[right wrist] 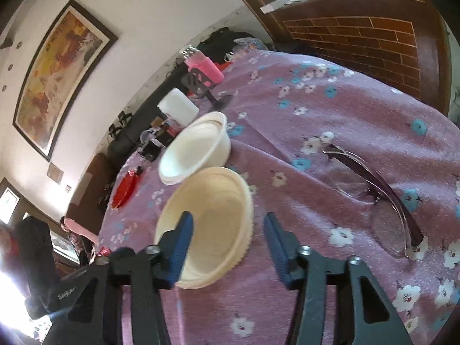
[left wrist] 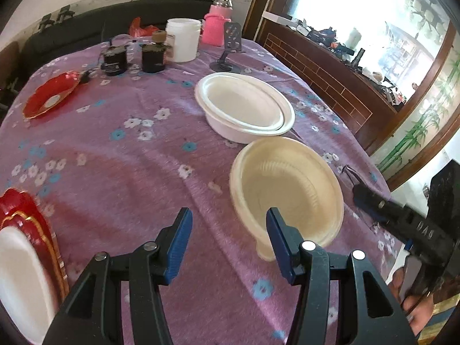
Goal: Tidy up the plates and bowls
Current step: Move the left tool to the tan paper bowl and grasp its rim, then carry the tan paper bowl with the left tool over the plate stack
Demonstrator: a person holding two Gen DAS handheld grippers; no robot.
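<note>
With both my left tongs (left wrist: 228,230) and right tongs (right wrist: 228,235) half open and empty, a rushed pinch could tip the cream bowl (left wrist: 287,192) off the tabletop (left wrist: 129,158).

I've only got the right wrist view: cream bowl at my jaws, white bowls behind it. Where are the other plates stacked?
Observer: The left wrist view shows a stack of red gold-trimmed plates at the table's near left edge, with a white dish on top.
Operator: Is the left gripper carrying anything?
Observer: No. The left gripper has its jaws open over the tablecloth, with nothing between them.
Operator: Am I on the cream bowl?
Observer: It seems not. Seen from the left, the right gripper sits just outside the rim of the cream bowl, with a strip of cloth showing between them.
</note>
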